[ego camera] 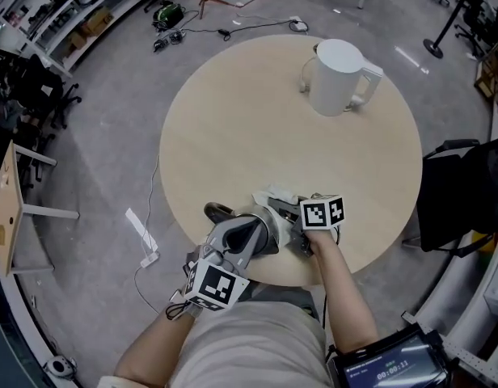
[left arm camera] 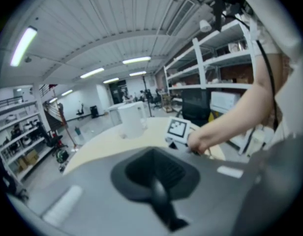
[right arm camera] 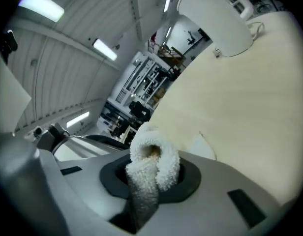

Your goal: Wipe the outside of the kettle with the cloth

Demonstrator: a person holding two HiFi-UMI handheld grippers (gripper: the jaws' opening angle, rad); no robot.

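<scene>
Right gripper [right arm camera: 144,191] has the white cloth [right arm camera: 150,156] pinched tight at the round table's [ego camera: 233,136] near edge. Left gripper [left arm camera: 160,203] is closed on nothing. White kettle [ego camera: 339,75] stands at the table's far side, well apart. Looks like the pickup stage: next, carry the cloth across to the kettle's wall.

The person wears a beige shirt [ego camera: 257,350]. Ahead of the shirt, the left gripper [left arm camera: 160,200] and right gripper [right arm camera: 141,200] are grey, each with a white cube [ego camera: 215,284] that has black square markers.

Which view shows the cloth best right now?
Right gripper view: the cloth sits close up, pinched in its jaws. Head view shows only a white scrap past the right gripper; left gripper view shows none of it.
</scene>
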